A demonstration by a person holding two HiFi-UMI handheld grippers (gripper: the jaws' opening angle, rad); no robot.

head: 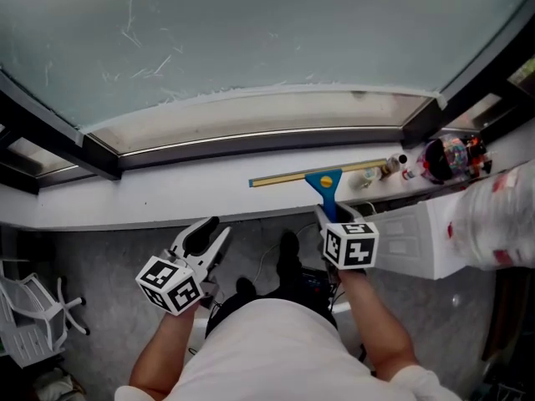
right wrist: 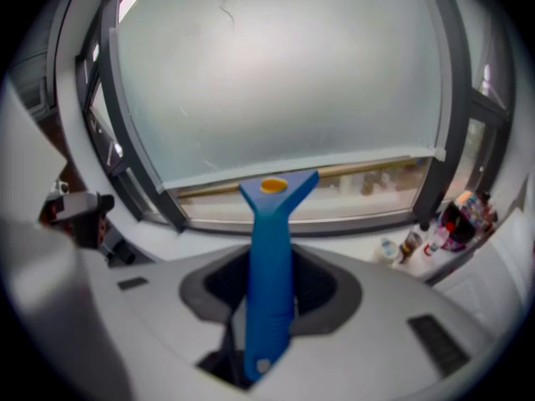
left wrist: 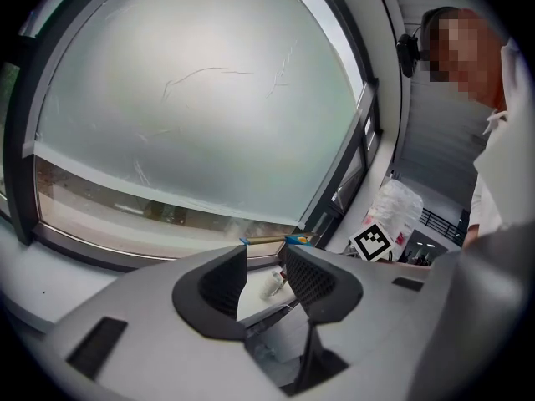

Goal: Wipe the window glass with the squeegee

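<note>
Blue squeegee (head: pixel 324 182) sits pinched in the right tool (head: pixel 332 217) — I'd raise it level, blade flat on the window glass (head: pixel 251 32) — left tool (head: pixel 209 230) spread, empty.

I saw the squeegee (right wrist: pixel 269 257) had a smooth blue plastic handle. The window glass (head: pixel 251 32) looked cloudy and dull, with thin scratches. Its frame (head: pixel 251 146) looked like dark metal, and the sill (head: pixel 167 195) was smooth white.
</note>
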